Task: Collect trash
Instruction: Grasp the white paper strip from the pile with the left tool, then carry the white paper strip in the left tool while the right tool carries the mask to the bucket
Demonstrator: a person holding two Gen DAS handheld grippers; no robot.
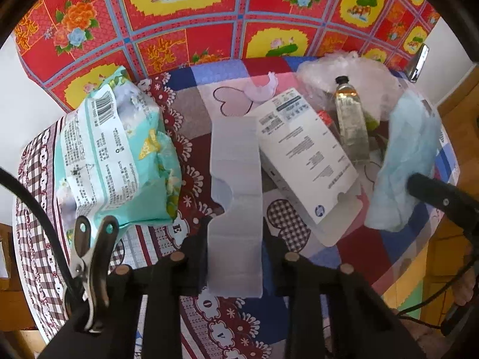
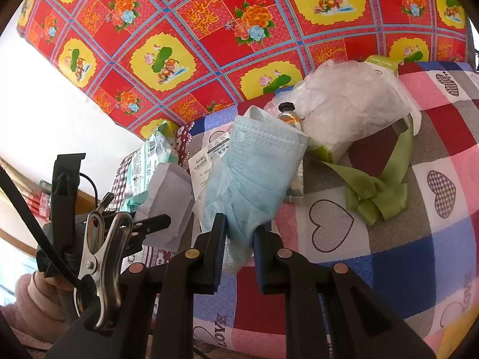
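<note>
Left gripper (image 1: 235, 257) clamps a translucent white plastic strip (image 1: 235, 179) above the patchwork cloth (image 1: 374, 254), between a teal wrapper (image 1: 119, 155) and white printed card (image 1: 305, 155). Right gripper (image 2: 239, 239) pinches a crumpled blue face mask (image 2: 254, 173).

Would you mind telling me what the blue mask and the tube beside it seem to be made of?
Face mask: looks like soft non-woven fabric, matte, with pleats and an embossed dot texture. Tube: probably clear glossy plastic, since yellowish contents show through, with a black cap.
</note>
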